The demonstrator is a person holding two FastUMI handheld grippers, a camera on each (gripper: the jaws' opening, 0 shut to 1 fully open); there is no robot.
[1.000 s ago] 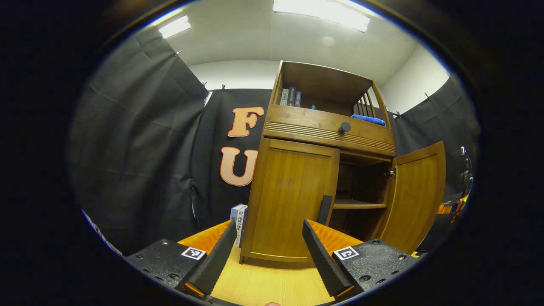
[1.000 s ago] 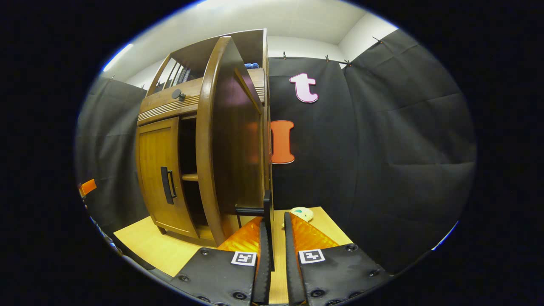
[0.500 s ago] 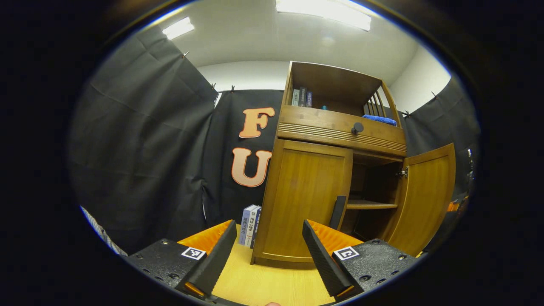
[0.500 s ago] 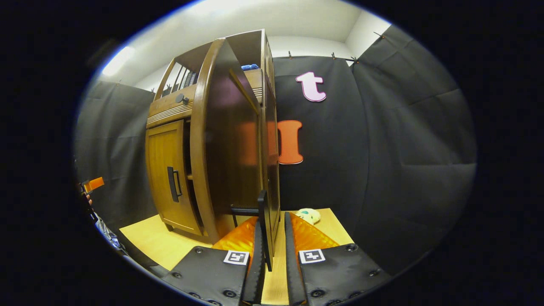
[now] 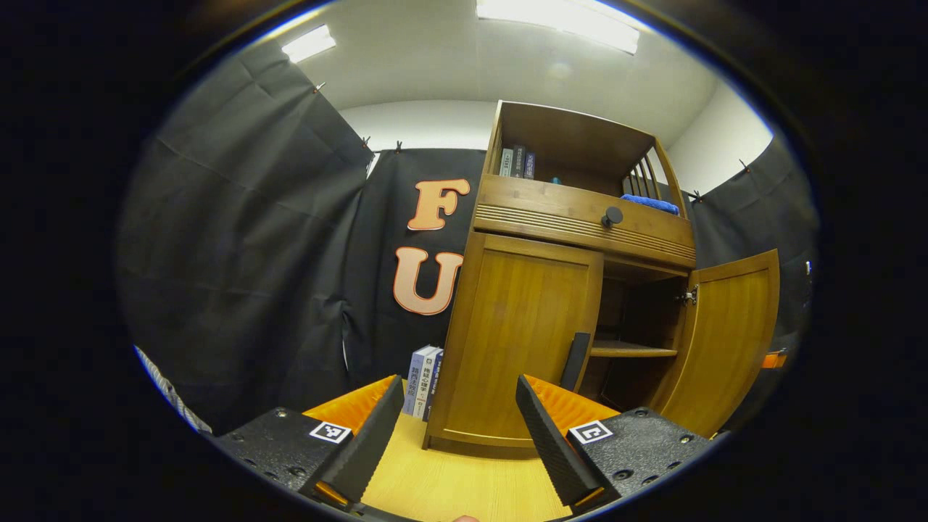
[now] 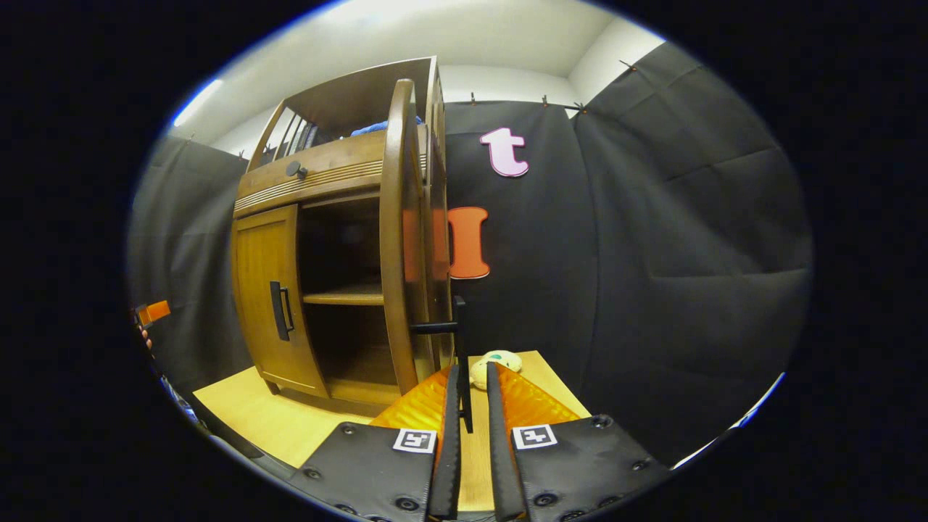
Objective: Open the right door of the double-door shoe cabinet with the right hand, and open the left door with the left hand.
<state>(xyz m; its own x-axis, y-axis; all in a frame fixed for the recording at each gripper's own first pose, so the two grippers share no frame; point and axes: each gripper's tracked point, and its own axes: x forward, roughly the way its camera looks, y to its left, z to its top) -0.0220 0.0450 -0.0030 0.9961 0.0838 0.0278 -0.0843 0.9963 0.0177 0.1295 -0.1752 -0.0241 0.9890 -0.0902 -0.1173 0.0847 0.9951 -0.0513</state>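
Note:
In the left gripper view the wooden shoe cabinet stands ahead. Its left door is closed, with a black handle at its right edge. My left gripper is open, a short way in front of that door and touching nothing. The right door hangs wide open. The right gripper view has that right door edge-on, and my right gripper is shut on its black bar handle. The closed left door is at the left there.
Inside the cabinet a shelf is bare. Books lean beside the cabinet's left side. A drawer with a round knob sits above the doors, and a blue cloth on top. A small pale toy lies on the wooden floor.
The right door has swung wider open with my right gripper on its handle. The left gripper's view has shifted slightly, and its fingers have stayed open.

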